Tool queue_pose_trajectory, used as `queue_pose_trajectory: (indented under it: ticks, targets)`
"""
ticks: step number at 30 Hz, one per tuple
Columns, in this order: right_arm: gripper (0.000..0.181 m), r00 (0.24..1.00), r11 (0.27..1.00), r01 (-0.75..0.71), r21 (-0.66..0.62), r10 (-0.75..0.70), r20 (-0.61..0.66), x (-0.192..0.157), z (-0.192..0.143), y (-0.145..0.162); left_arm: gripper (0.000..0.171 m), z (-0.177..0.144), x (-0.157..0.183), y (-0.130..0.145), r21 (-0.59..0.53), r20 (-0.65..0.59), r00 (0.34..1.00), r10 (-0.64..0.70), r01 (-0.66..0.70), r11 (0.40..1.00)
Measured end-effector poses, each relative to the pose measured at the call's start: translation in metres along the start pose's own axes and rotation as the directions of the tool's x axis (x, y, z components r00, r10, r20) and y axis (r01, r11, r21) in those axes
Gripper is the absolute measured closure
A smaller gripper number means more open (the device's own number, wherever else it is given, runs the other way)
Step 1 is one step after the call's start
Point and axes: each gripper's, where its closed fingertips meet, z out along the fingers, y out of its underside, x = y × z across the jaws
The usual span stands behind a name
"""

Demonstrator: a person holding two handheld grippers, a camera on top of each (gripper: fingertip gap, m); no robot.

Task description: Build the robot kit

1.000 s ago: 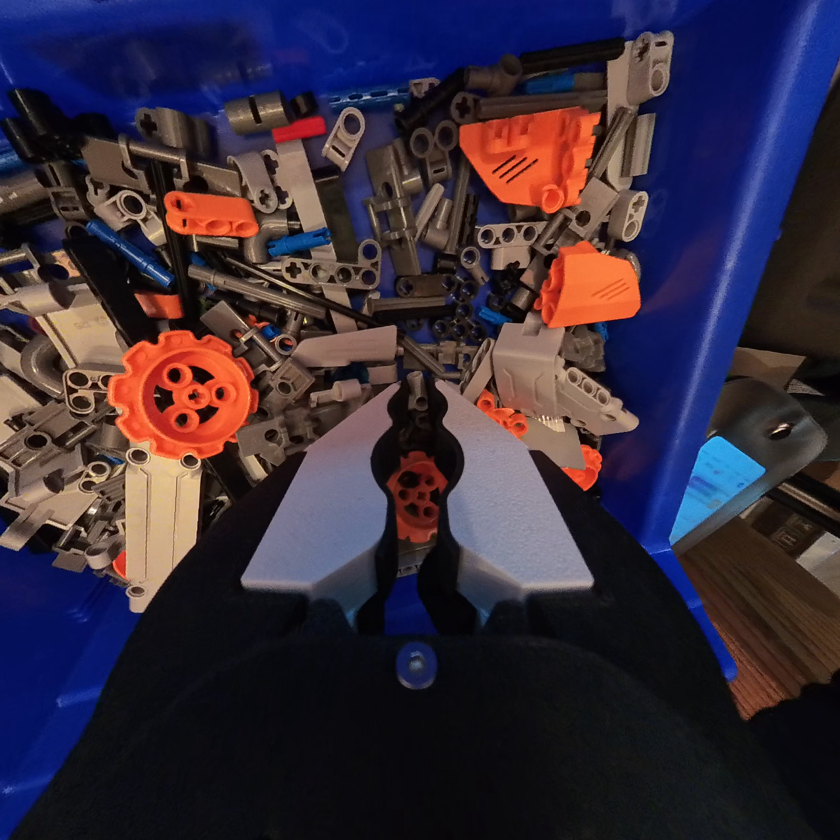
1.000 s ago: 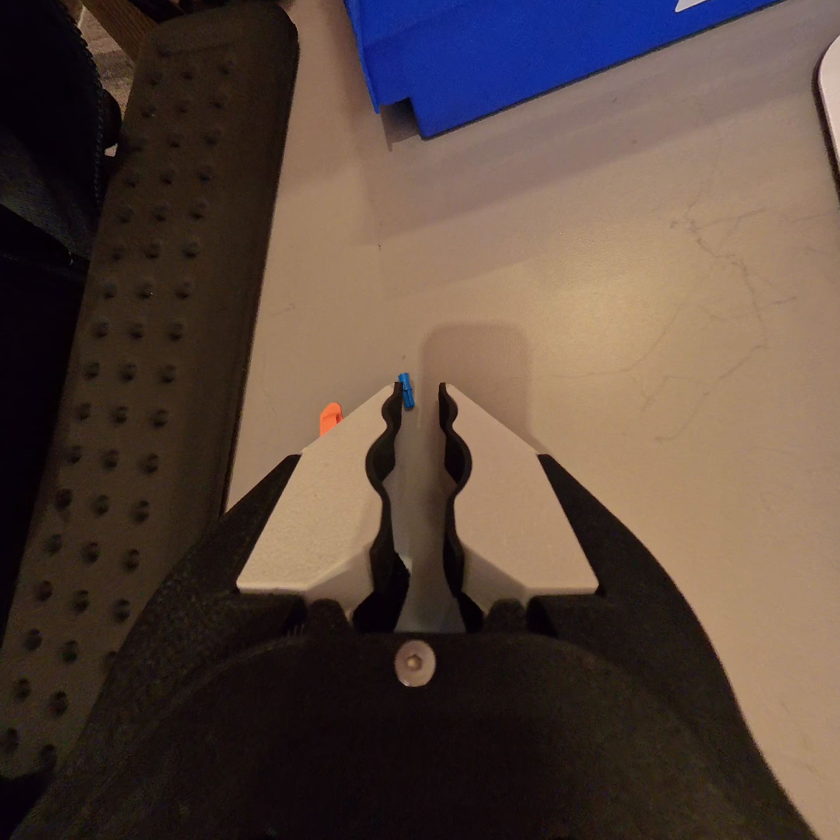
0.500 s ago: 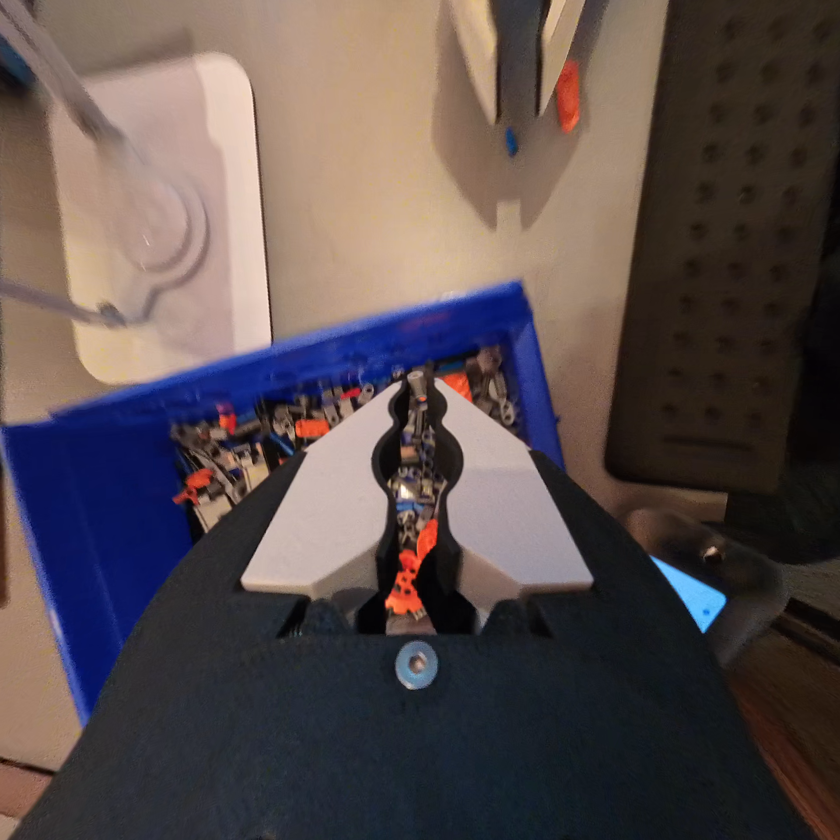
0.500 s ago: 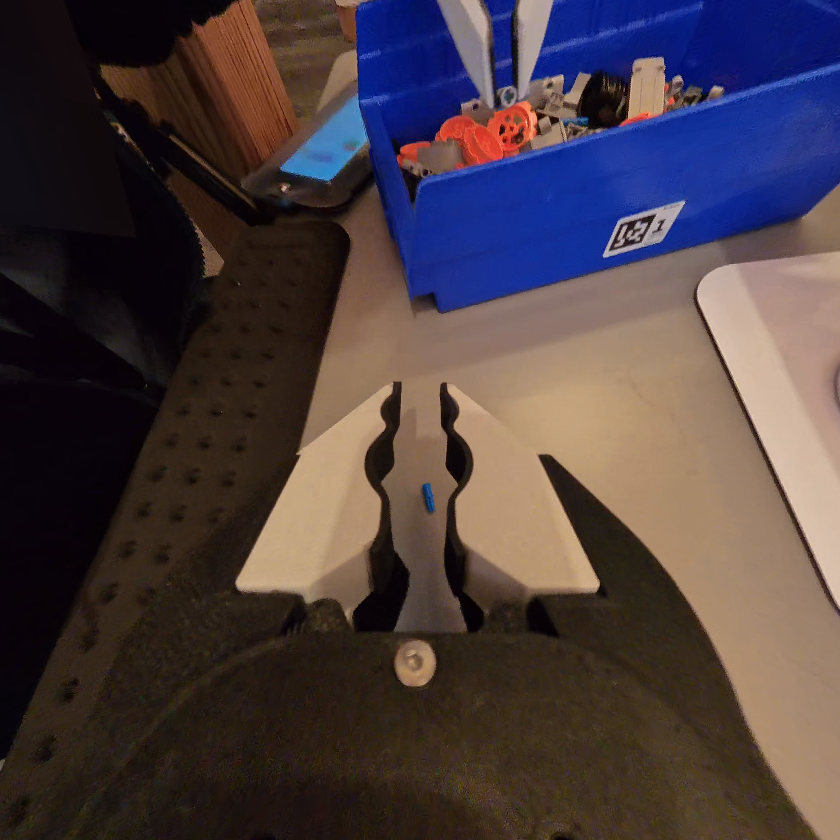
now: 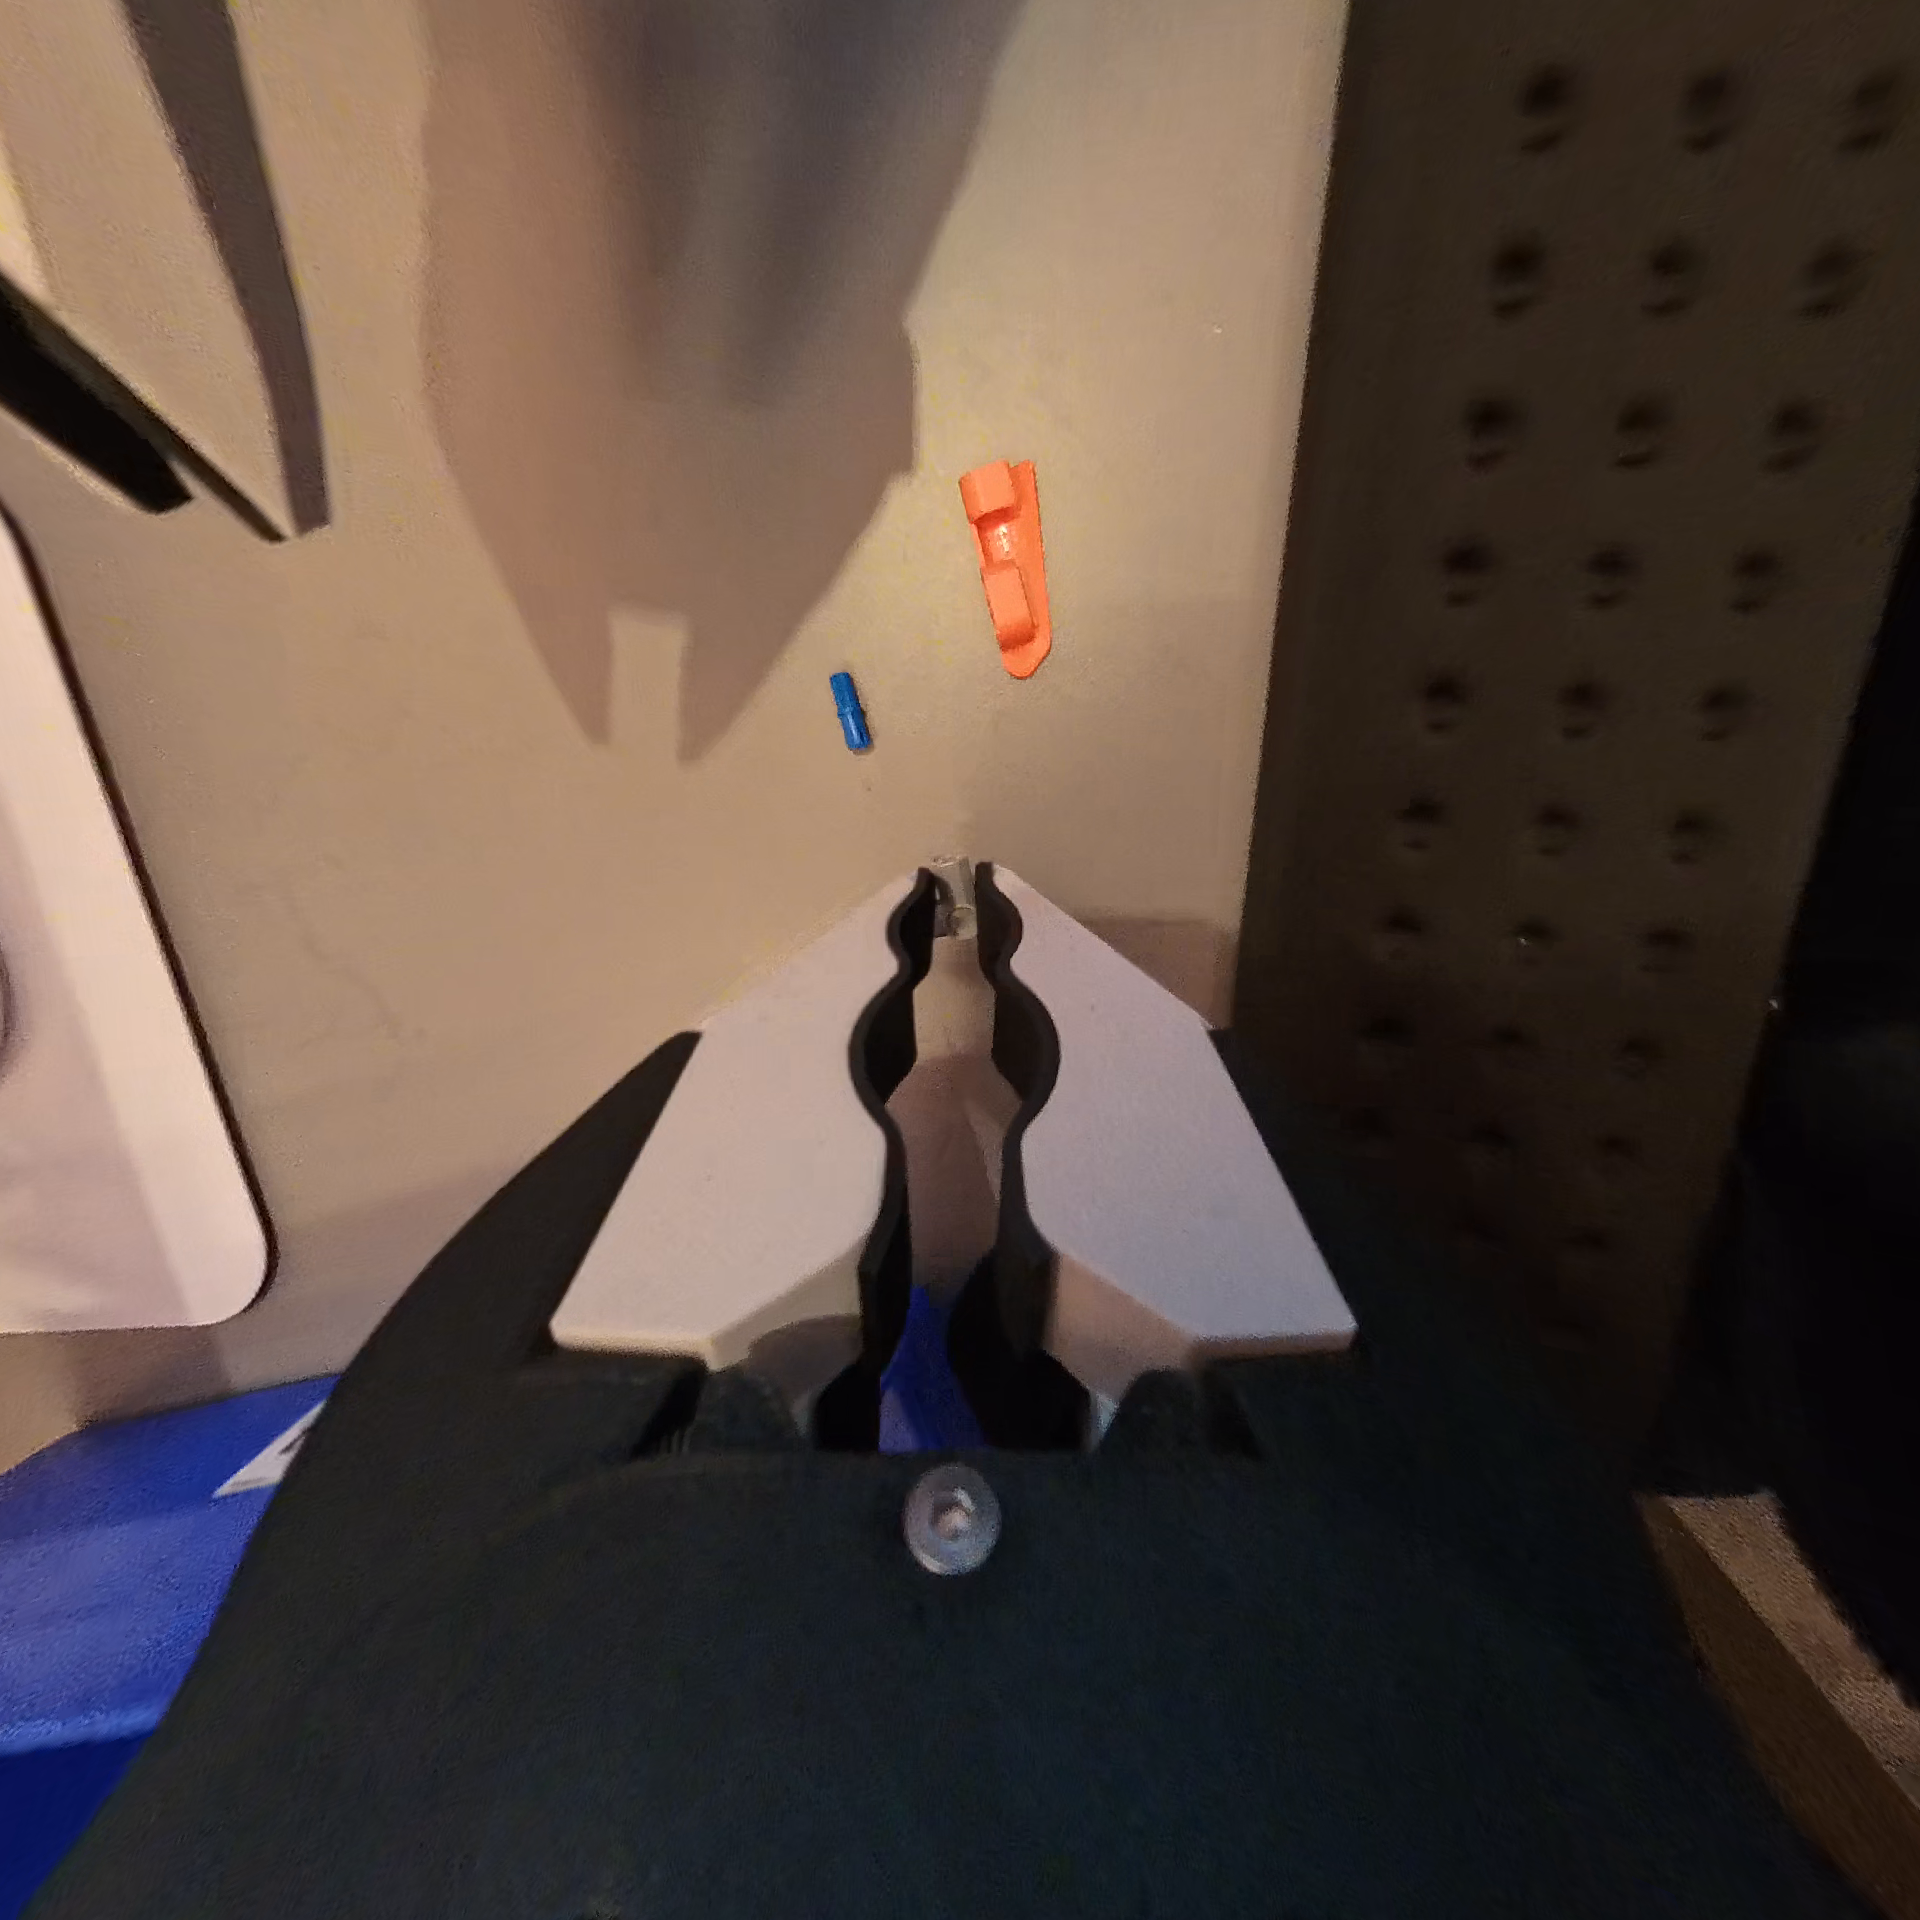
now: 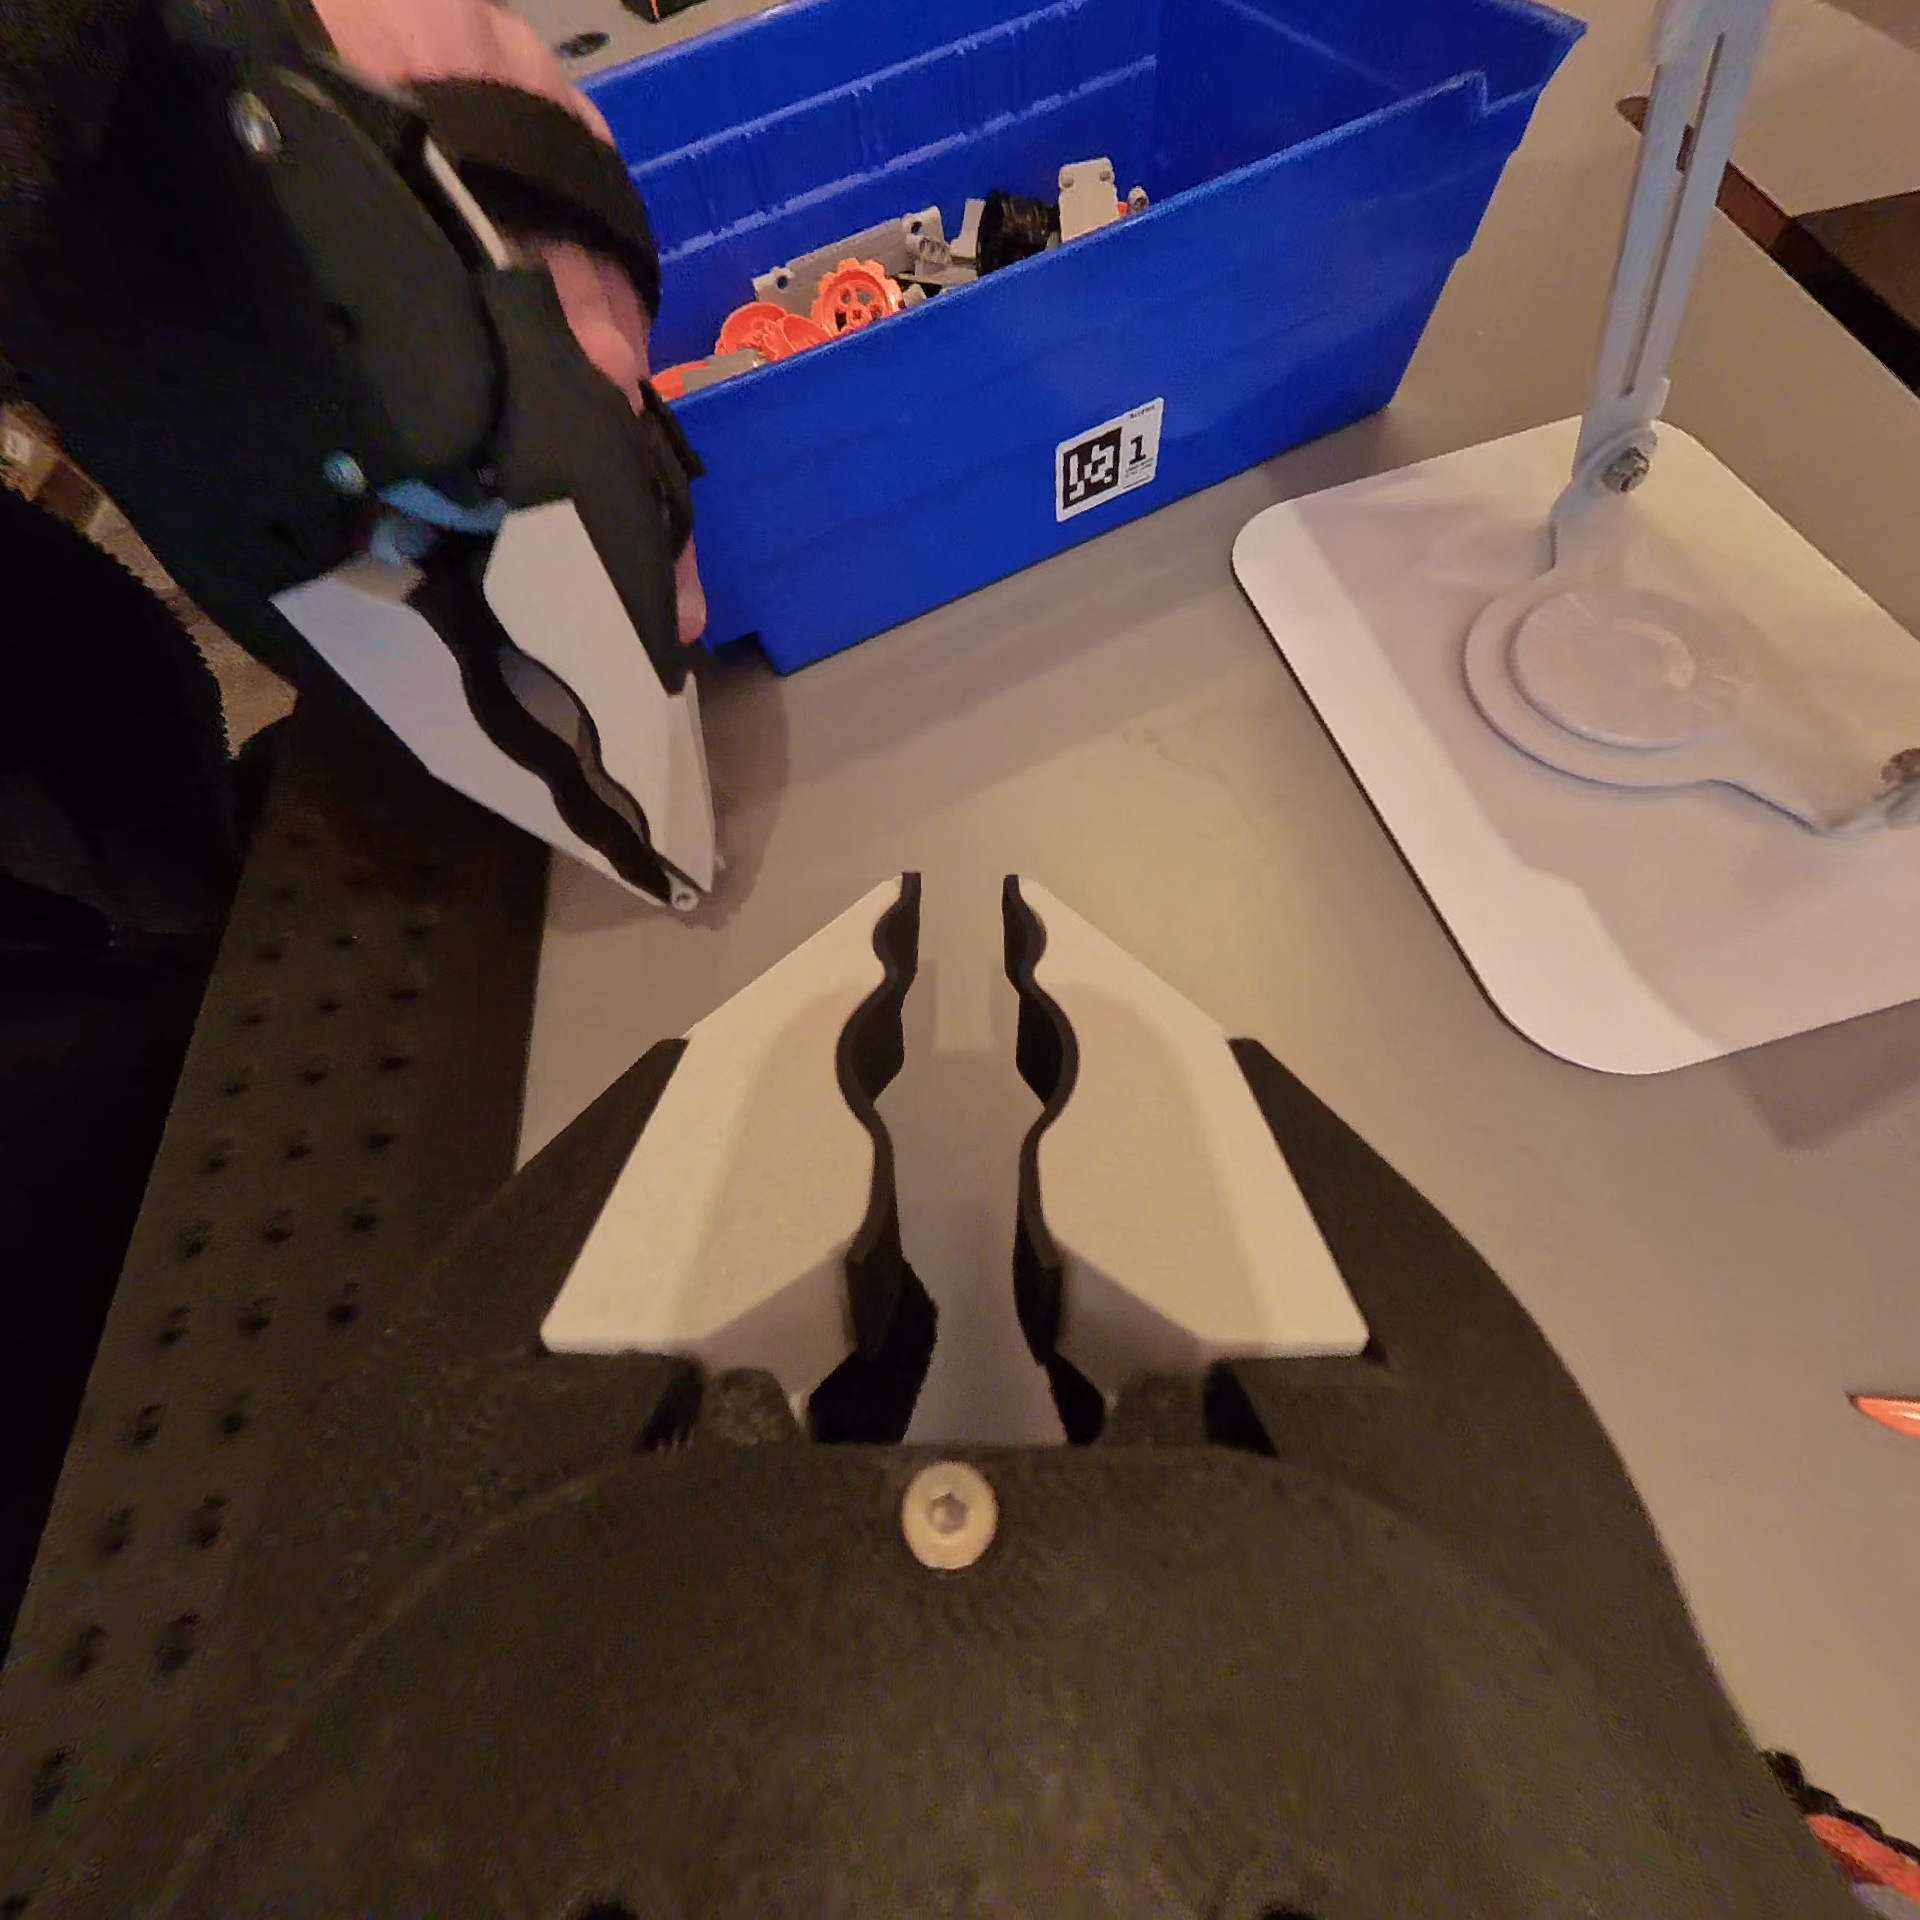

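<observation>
My left gripper (image 5: 956, 881) is shut on a small grey connector piece (image 5: 954, 906) at its very tips, low over the beige table next to the black mat. A blue pin (image 5: 850, 712) and an orange curved piece (image 5: 1008, 566) lie on the table just ahead of it. In the right wrist view the left gripper (image 6: 681, 883) shows with the grey piece (image 6: 684, 898) at its tips, close to the table. My right gripper (image 6: 961, 894) is open and empty, held above the table just right of the left one.
A blue bin (image 6: 935, 499) of grey, black and orange building parts stands behind. A white stand base (image 6: 1455, 883) with an upright arm is at the right. A black perforated mat (image 6: 312, 1143) runs along the left. A person's hand (image 6: 468, 42) holds the left gripper. My hands' fingertips stand some 11 cm from each other. The right gripper is farther from the blue pin (image 5: 850, 712), some 10 cm, than the left, some 5 cm.
My left gripper lifted out of the blue bin with the small grey piece and moved to the table by the mat. My right gripper drew back from the blue pin and tilted up.
</observation>
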Motion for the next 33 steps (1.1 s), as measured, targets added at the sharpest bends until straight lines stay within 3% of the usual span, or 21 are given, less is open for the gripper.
queue_pose_trajectory:
  ticks: [3,6,12,15,18,21,25,28,33]
  targets:
    - [0.168,1.000,1.000,0.000,0.008,0.000,0.011,-0.003,0.000,-0.002,0.166,0.014,0.007,-0.001,-0.012,-0.028,0.999,-0.037,0.036,0.999]
    - [0.167,1.000,1.000,0.002,0.009,-0.002,0.017,-0.004,0.000,-0.002,0.154,0.017,0.012,-0.004,0.010,-0.074,0.994,-0.082,0.083,0.996]
    - [0.167,1.000,1.000,-0.014,0.013,0.014,0.019,-0.001,-0.001,-0.001,0.147,-0.031,0.002,-0.016,0.140,-0.105,0.988,-0.114,0.128,0.982]
    - [0.168,1.000,1.000,-0.019,0.000,0.019,0.022,0.000,0.002,0.003,0.143,-0.049,-0.008,-0.005,0.130,-0.052,0.994,-0.092,0.099,0.987]
    - [0.168,0.999,1.000,-0.022,0.000,0.022,0.032,-0.002,0.003,0.003,0.149,-0.065,-0.017,0.001,0.175,-0.077,0.986,-0.150,0.161,0.971]
    - [0.167,0.989,0.999,-0.034,0.003,0.033,0.143,-0.022,0.008,0.000,0.149,-0.050,-0.018,-0.001,0.155,-0.032,0.986,-0.161,0.164,0.974]
    - [0.163,0.946,0.990,-0.136,0.023,0.123,0.299,-0.047,0.015,-0.008,0.143,-0.044,-0.027,-0.019,0.276,-0.033,0.975,-0.222,0.222,0.935]
    - [0.155,0.929,0.972,-0.236,0.011,0.222,0.296,-0.042,0.023,-0.008,0.135,-0.043,-0.034,-0.021,0.302,0.022,0.976,-0.217,0.201,0.932]
    - [0.153,0.904,0.946,-0.324,-0.002,0.310,0.293,-0.039,0.031,-0.007,0.127,-0.045,-0.033,-0.037,0.358,0.010,0.976,-0.218,0.200,0.912]
